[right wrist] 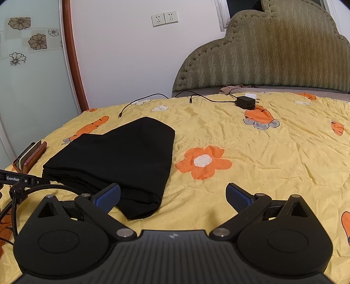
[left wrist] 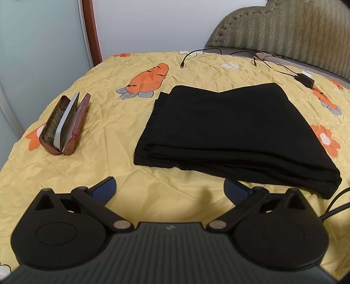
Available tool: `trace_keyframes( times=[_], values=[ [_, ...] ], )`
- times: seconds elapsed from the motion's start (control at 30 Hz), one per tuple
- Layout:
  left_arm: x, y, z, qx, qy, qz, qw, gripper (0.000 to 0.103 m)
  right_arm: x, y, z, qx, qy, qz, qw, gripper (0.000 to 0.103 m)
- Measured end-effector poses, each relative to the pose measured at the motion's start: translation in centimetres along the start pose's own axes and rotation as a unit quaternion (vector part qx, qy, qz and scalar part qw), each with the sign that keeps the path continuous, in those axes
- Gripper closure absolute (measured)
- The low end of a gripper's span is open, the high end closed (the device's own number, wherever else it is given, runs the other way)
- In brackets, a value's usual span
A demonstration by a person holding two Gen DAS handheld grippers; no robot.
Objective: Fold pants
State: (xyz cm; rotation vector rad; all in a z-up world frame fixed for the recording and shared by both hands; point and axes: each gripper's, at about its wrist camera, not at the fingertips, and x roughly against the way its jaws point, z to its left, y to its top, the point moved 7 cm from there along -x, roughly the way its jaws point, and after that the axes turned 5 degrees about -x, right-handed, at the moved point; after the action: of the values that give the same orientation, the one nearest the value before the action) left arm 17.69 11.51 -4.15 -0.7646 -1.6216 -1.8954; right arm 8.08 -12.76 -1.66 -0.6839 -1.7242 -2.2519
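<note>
Folded black pants (left wrist: pixel 229 131) lie on the bed (left wrist: pixel 109 109); both hand-held grippers (left wrist: pixel 169 189) (right wrist: pixel 172 195) gape empty, "GenRob" label (right wrist: pixel 13 178) at left

"GenRob… AI" on black device (right wrist: pixel 16 178)

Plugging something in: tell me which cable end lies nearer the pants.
The left cable end, beside the carrot print; the other end lies farther back, toward the charger.

A white wall (right wrist: pixel 122 54) carries two sockets (right wrist: pixel 164 18). An olive quilted headboard (right wrist: pixel 273 54) stands beside a wood-framed frosted door (right wrist: pixel 32 76).
</note>
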Motion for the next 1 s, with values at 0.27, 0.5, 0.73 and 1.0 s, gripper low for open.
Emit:
trace_keyframes(
  times=[0.27,0.5,0.73,1.0],
  values=[
    [-0.2,-0.1,-0.1,-0.002,0.001,0.002,1.0000,0.000,-0.1,-0.1,-0.2,-0.002,-0.002,0.000,1.000,0.000],
    [-0.1,-0.5,0.0,-0.001,-0.003,-0.002,1.0000,0.000,-1.1,-0.1,-0.7,0.009,-0.035,0.010,0.999,0.000],
    [1.0,0.0,2.2,0.021,0.010,-0.033,0.9992,0.000,-2.4,1.5,-2.5,-0.060,0.005,0.026,0.998,0.000],
    [0.1,0.9,4.6,0.049,0.029,-0.030,0.9979,0.000,-8.8,5.1,-3.1,-0.108,0.008,0.038,0.993,0.000]
  ],
)
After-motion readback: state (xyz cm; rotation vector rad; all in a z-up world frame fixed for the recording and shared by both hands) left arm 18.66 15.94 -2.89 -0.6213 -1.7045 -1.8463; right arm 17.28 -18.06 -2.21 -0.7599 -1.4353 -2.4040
